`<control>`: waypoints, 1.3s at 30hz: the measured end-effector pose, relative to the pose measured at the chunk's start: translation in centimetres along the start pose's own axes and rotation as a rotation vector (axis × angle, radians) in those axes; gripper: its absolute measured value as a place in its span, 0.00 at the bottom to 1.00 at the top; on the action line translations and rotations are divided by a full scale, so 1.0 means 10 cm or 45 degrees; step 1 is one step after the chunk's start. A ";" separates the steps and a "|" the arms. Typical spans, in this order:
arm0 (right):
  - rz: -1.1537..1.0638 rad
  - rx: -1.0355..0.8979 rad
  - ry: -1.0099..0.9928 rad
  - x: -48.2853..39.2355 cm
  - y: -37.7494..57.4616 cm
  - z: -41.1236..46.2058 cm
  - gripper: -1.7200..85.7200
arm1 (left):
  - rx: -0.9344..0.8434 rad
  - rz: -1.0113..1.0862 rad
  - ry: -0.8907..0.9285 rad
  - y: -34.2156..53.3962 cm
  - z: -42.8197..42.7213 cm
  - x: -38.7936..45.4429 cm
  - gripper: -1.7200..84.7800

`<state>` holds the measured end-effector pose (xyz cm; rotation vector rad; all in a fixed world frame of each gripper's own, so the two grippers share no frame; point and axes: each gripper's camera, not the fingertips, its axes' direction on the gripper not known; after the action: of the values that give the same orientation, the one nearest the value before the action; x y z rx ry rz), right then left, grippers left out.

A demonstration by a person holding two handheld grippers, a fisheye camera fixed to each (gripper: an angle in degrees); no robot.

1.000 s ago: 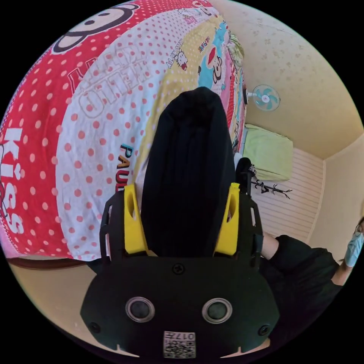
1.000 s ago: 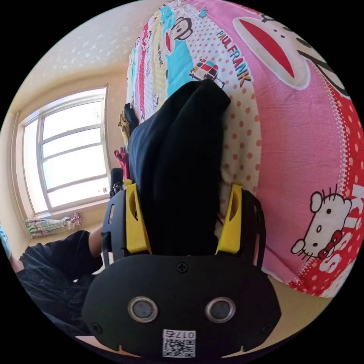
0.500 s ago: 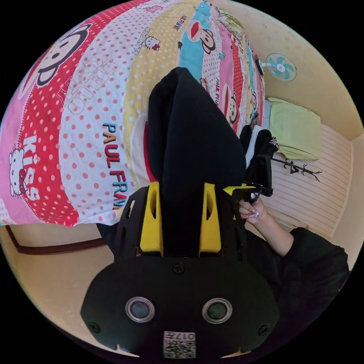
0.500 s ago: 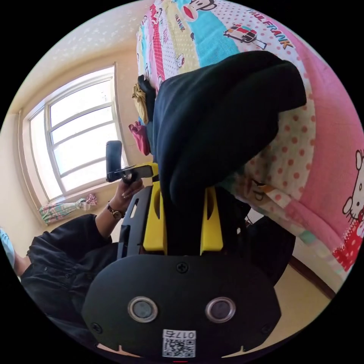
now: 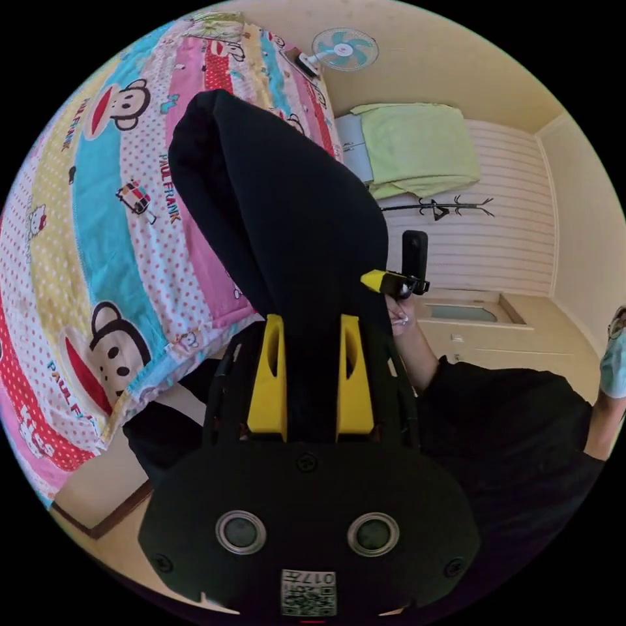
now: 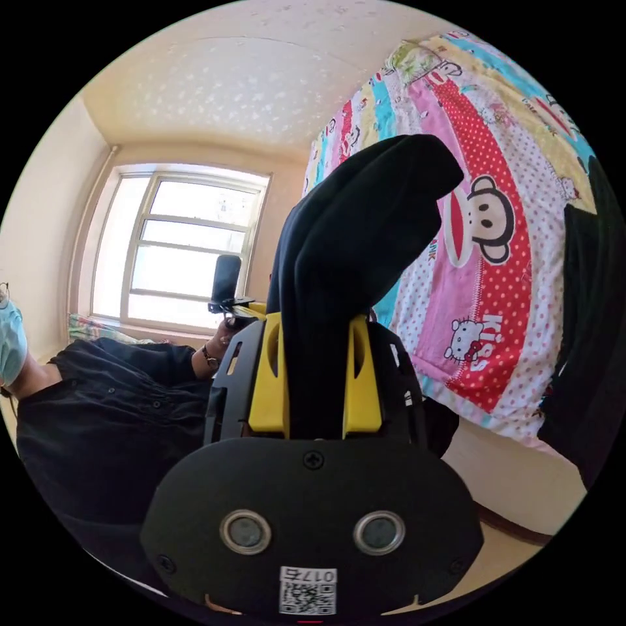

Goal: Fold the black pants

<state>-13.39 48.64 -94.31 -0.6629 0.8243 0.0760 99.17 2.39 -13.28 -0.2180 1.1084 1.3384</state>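
A: What is the black pants point(image 5: 287, 222) fabric like?
B: Matt, soft cloth with no sheen; it hangs in smooth, thick folds.
A: And the left tool point(image 5: 312, 326)?
B: Hard plastic. Its jaws are yellow with a slight gloss, and the housing is matt black with small screw heads and two shiny round lenses. The right tool point(image 6: 315, 326) looks the same.
A: The bed cover point(image 5: 85, 228)?
B: Printed cotton-like cloth, matt, a little crinkled at the edge.
A: The floor point(image 6: 515, 482)?
B: Smooth and pale, with a dark wooden strip along it.
A: The wall point(image 5: 502, 222)?
B: Ribbed white panelling, faintly glossy.
A: The green cloth point(image 5: 417, 147)?
B: Soft and matt.
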 end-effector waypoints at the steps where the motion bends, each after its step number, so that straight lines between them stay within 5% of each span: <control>1: -0.030 0.041 0.048 -0.12 0.06 -0.32 0.18 | -0.021 0.074 0.013 -0.18 0.02 0.19 0.16; 9: -0.125 0.313 0.352 -0.57 0.49 -1.99 0.18 | -0.104 0.394 0.043 -1.46 0.39 1.25 0.15; 14: 0.091 0.413 0.505 -0.07 0.67 -2.81 0.19 | -0.209 0.356 0.090 -2.31 0.92 1.53 0.15; 18: 0.473 0.354 0.653 0.89 0.63 -2.76 0.21 | -0.338 0.135 -0.119 -2.78 1.56 1.24 0.14; 20: 0.770 0.281 0.932 1.61 0.65 -2.35 0.22 | -0.445 0.071 -0.213 -2.86 1.74 0.98 0.11; 23: 0.791 0.450 0.866 1.72 0.82 -2.25 0.23 | -0.497 -0.026 -0.120 -2.81 1.56 0.44 0.04; 27: 0.719 0.419 0.987 1.56 0.78 -2.05 0.23 | -0.500 -0.452 -0.155 -2.04 0.71 -0.86 0.02; 33: 0.738 0.429 0.964 1.63 0.76 -1.92 0.23 | -1.302 -1.314 -0.859 0.19 -1.14 -2.13 0.01; 36: 0.759 0.421 0.956 1.68 0.71 -1.84 0.23 | -1.427 -1.496 -0.539 1.00 -1.80 -2.01 0.01; 39: 0.806 0.421 0.993 1.68 0.64 -1.72 0.23 | -1.259 -1.504 -0.224 1.32 -2.08 -1.79 0.01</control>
<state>-15.09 40.75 -117.82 -0.0725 1.7389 0.2558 80.32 -19.94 -4.86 -1.2309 -0.0358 0.6563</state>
